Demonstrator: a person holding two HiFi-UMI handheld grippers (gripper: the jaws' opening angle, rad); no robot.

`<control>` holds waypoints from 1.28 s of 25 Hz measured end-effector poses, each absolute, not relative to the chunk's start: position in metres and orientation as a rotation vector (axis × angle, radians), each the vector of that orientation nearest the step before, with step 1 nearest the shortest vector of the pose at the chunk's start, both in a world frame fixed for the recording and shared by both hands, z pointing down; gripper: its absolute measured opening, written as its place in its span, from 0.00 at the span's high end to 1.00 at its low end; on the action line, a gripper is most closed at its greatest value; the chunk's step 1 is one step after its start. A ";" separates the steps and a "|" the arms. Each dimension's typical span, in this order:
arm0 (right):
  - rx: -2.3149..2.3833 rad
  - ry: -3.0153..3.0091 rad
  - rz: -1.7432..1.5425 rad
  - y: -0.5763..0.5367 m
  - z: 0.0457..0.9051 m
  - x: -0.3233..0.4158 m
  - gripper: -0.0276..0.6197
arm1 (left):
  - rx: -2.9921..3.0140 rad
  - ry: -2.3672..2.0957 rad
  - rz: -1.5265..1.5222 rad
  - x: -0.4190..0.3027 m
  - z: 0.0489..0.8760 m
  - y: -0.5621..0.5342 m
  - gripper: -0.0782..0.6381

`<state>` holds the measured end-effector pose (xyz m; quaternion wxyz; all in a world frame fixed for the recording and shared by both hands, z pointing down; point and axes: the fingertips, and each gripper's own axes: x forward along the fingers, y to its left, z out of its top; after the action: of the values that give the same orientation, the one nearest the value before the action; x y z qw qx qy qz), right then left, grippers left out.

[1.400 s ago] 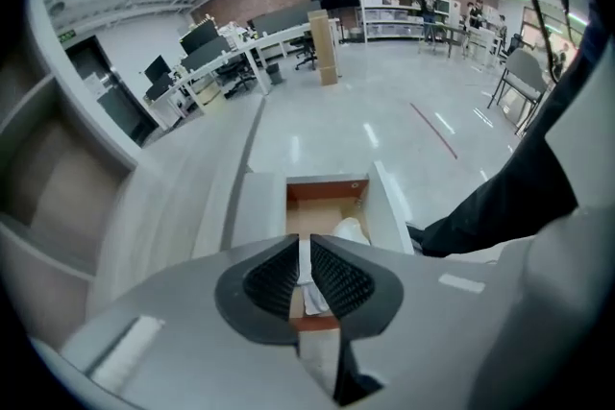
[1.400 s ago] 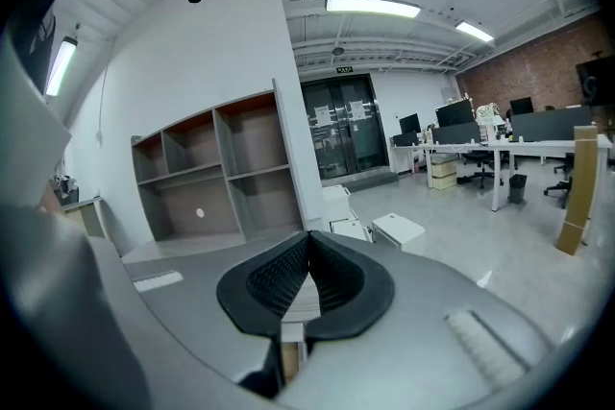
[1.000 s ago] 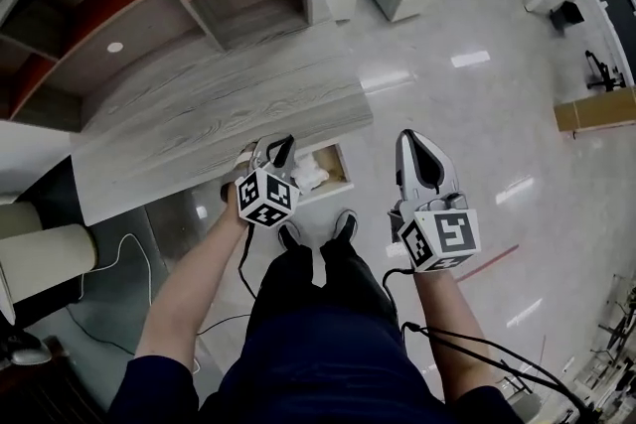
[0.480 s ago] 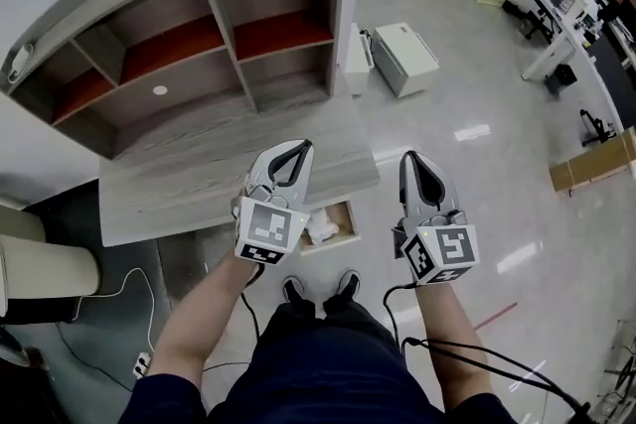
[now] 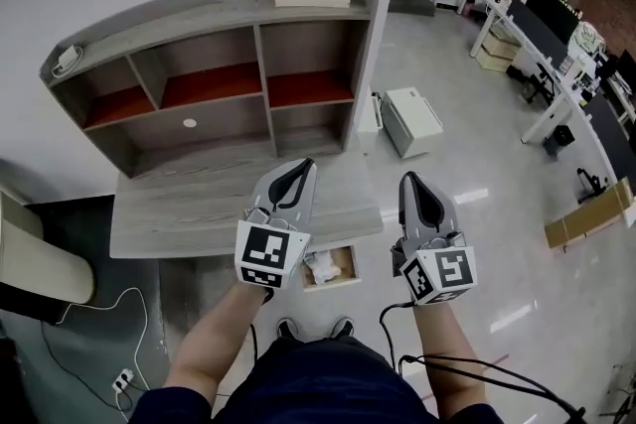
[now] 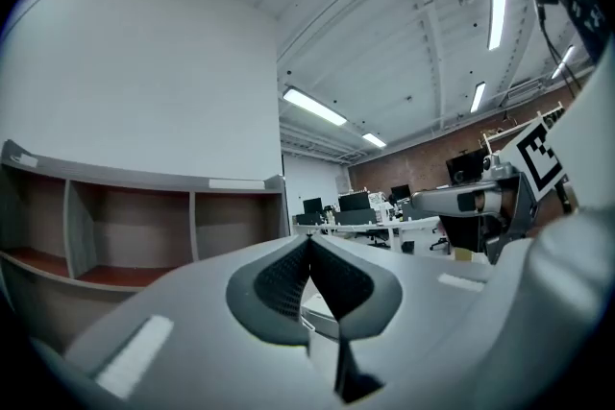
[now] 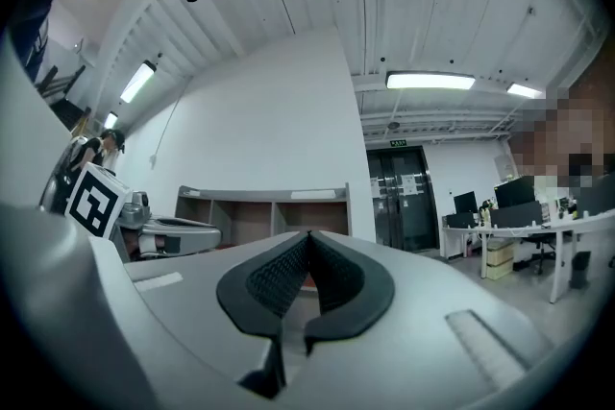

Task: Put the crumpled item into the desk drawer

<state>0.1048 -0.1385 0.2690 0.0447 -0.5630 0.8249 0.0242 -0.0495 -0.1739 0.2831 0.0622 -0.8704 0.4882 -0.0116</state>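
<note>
A white crumpled item (image 5: 320, 265) lies inside the open wooden drawer (image 5: 345, 265) under the front edge of the grey desk (image 5: 189, 204), just above the person's shoes. My left gripper (image 5: 301, 165) is held over the desk's right part, above the drawer, jaws pressed together with nothing between them. My right gripper (image 5: 407, 179) hovers beside the desk's right end over the floor, also shut and empty. The left gripper view shows shut jaws (image 6: 309, 240) facing the shelves; the right gripper view shows shut jaws (image 7: 308, 235) facing the same way.
A grey shelf unit (image 5: 214, 84) with red-backed compartments stands on the desk against the white wall. A white box (image 5: 412, 119) sits on the floor to the right. A cream chair (image 5: 40, 263) and a power strip (image 5: 121, 378) are at left. Office desks (image 5: 537, 25) stand far right.
The head view has tilted up, bringing the whole shelf unit into sight. The left gripper rose from beside the drawer to over the desk. The crumpled item stays in the drawer.
</note>
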 end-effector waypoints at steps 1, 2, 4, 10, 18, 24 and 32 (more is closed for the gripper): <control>-1.703 2.524 0.094 -0.137 0.262 0.100 0.95 | -2.625 1.490 -0.008 -0.054 0.277 -0.173 0.89; -1.688 2.526 0.114 -0.136 0.256 0.096 0.95 | -2.621 1.503 0.019 -0.057 0.271 -0.172 0.89; -1.664 2.528 0.150 -0.133 0.246 0.090 0.95 | -2.616 1.517 0.063 -0.062 0.263 -0.170 0.88; -1.623 2.529 0.207 -0.128 0.227 0.080 0.95 | -2.611 1.512 0.127 -0.066 0.244 -0.162 0.88; -1.601 2.541 0.205 -0.128 0.224 0.075 0.95 | -2.601 1.515 0.142 -0.068 0.242 -0.164 0.89; -1.604 2.549 0.185 -0.132 0.231 0.074 0.95 | -2.612 1.531 0.144 -0.072 0.247 -0.168 0.89; -1.618 2.546 0.181 -0.134 0.233 0.072 0.95 | -2.626 1.531 0.147 -0.076 0.251 -0.171 0.89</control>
<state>0.0716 -0.1336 0.2330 0.0599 -0.5344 0.8410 0.0597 -0.0756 -0.1709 0.2507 0.0492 -0.8619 0.5024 0.0481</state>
